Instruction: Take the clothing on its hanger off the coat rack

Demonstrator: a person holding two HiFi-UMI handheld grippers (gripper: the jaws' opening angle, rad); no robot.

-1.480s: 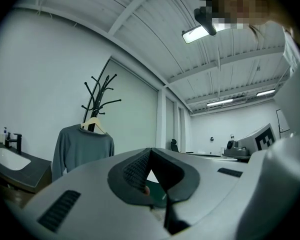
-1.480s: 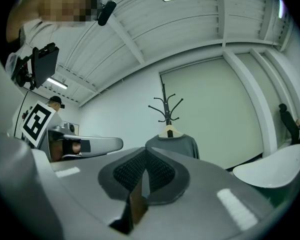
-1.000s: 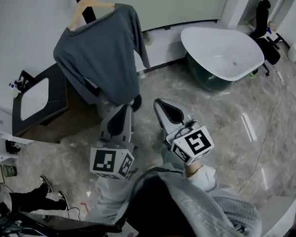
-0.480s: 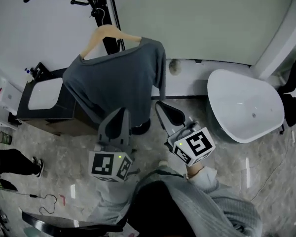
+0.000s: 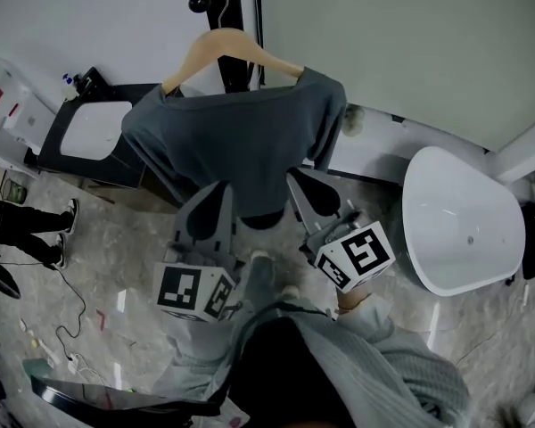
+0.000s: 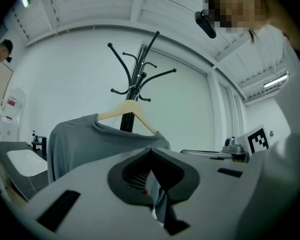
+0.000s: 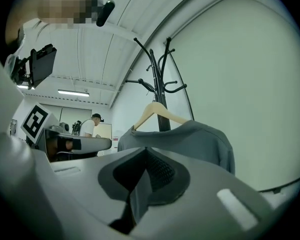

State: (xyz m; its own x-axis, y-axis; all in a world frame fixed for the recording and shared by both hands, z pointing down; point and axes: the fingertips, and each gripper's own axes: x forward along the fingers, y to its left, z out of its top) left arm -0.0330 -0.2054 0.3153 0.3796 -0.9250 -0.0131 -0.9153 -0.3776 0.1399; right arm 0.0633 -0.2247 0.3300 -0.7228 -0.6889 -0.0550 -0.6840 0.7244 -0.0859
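A grey sweater [image 5: 241, 145] hangs on a wooden hanger [image 5: 225, 47], hooked on the black coat rack [image 5: 241, 7] by the wall. Both grippers are raised just in front of the sweater's lower part, apart from it. My left gripper [image 5: 221, 188] is shut and holds nothing; my right gripper [image 5: 296, 176] is likewise shut and empty. In the left gripper view the closed jaws [image 6: 151, 151] point at the sweater [image 6: 85, 141] below the hanger [image 6: 127, 109]. The right gripper view shows its closed jaws [image 7: 146, 151] under the sweater [image 7: 195, 139], hanger [image 7: 157, 113] and rack [image 7: 157, 69].
A dark vanity with a white basin [image 5: 89, 132] stands left of the rack. A white bathtub [image 5: 464, 221] sits at the right. A person's legs [image 5: 27, 226] and cables [image 5: 71, 301] are on the marble floor at left.
The view has turned toward the rack: sweater and hanger now sit centred and closer to both grippers. The bathtub slid to the right edge. Both grippers stayed shut.
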